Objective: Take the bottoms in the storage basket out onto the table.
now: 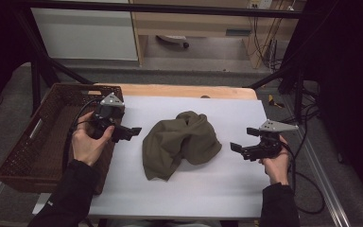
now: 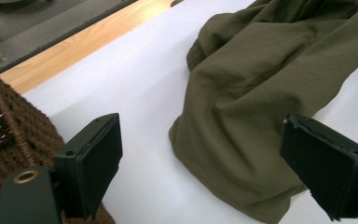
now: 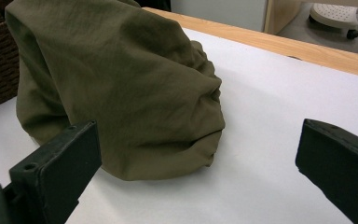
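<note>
White sheet [image 1: 203,189] over a wooden table [image 1: 179,91], olive cloth [image 1: 179,142] crumpled at centre
Left gripper [image 1: 131,132] at 9 o'clock, right gripper [image 1: 238,150] at 3, jaws apart; wicker basket [image 1: 23,156] far left, grey floor beyond

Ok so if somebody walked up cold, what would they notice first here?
Probably the crumpled olive-green cloth heaped mid-table on the white sheet. Next, the left gripper and right gripper, jaws open, flanking it without touching. A brown wicker basket sits at the table's left edge.
</note>
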The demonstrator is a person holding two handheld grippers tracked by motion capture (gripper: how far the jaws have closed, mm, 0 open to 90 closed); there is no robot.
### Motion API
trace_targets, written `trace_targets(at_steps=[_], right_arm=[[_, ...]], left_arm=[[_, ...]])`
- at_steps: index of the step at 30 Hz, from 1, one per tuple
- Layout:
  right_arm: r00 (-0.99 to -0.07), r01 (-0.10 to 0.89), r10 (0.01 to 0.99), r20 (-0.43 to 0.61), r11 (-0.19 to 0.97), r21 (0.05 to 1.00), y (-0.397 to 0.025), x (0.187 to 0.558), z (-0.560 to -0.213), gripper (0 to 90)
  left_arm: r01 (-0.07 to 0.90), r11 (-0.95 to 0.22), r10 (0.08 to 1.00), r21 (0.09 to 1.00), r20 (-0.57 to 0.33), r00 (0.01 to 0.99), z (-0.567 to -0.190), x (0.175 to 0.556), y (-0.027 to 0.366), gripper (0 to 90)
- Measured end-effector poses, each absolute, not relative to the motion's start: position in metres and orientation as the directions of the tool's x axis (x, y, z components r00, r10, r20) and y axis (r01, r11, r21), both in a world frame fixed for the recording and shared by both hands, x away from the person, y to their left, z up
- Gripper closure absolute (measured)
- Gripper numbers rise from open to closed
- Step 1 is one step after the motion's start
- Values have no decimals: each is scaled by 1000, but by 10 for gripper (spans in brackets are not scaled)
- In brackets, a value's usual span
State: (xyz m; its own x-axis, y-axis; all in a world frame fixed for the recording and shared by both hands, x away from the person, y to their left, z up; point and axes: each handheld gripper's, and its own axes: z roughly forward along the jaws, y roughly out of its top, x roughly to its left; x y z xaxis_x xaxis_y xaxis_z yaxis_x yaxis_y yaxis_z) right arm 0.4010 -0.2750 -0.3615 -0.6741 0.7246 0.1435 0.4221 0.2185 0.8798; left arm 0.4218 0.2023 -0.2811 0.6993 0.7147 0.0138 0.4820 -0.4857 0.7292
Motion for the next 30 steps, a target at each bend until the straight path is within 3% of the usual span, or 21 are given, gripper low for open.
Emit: trace_targets(at_steps=[30], right_arm=[[-671,426,727,144,219,878,-275,401,-362,8]], left_arm=[[521,-450,759,725,3,651,-291,416,239,123]])
